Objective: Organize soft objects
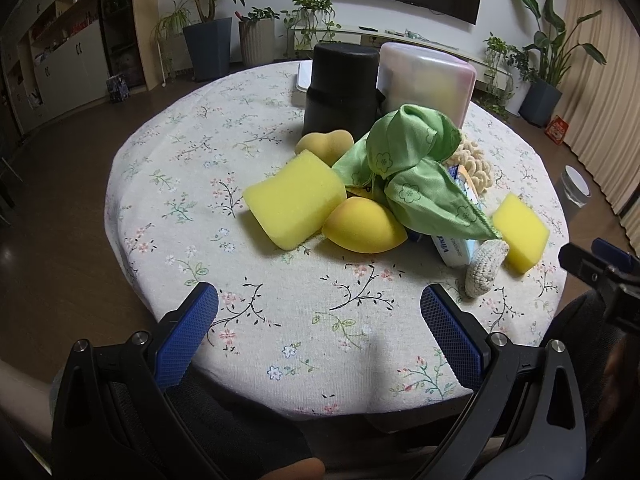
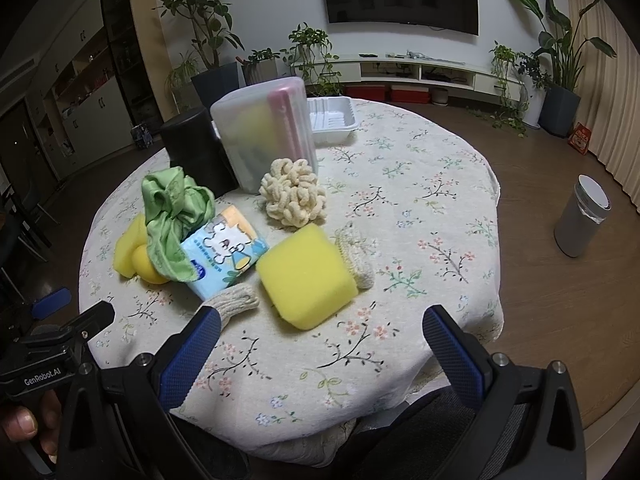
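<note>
Round table (image 1: 160, 208) with floral cloth. Left gripper (image 1: 319, 305) and right gripper (image 2: 321, 328) hover over its near edge, both spread wide and empty. Soft objects cluster at table centre: green cloth (image 1: 412, 164) atop the pile, large yellow sponge (image 1: 295, 199) at its 9 o'clock, second sponge (image 2: 306, 276) at 3 o'clock.

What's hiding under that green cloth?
The green cloth drapes over a blue tissue pack and touches a yellow egg-shaped sponge. Anything deeper underneath is covered.
</note>
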Demonstrator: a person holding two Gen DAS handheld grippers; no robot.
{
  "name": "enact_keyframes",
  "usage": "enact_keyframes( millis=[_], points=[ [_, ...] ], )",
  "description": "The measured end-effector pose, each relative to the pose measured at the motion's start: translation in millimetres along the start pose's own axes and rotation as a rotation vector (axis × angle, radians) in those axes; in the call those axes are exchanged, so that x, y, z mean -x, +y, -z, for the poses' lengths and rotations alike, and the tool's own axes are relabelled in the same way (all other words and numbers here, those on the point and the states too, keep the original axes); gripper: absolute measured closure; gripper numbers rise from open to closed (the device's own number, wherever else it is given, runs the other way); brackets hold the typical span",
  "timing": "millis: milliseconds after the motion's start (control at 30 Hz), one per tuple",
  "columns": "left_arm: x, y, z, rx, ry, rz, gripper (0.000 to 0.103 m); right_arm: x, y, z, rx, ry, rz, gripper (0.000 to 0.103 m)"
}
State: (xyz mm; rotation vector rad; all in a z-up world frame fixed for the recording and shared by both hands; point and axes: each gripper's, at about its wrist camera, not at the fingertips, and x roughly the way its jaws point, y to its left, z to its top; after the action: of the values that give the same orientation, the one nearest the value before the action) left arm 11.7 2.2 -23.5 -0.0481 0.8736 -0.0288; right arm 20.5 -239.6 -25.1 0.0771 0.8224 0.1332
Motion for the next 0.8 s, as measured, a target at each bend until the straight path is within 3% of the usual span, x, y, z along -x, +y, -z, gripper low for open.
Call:
enact_keyframes(
  millis=[233,467,633,800],
  points=[
    [-17,13,-4,0.011,0.043,0.043,0.001,-15,-5,-10,0.018,0.021,-0.021,0.000],
    [-28,25,-5,0.054,0.032,0.079,0.001,-40,-5,-18,0.036,0.075,-0.041,0.000],
    [-40,34,-9,0.093,0.119,0.200,0.000,-53,-9,-21,0.071,0.106,-0.038,0.000],
    [-38,44,-26,0.081,0.109,0.185,0.000,-59,-11,-19,0.072,0.142,-0.093,0.004]
  ],
)
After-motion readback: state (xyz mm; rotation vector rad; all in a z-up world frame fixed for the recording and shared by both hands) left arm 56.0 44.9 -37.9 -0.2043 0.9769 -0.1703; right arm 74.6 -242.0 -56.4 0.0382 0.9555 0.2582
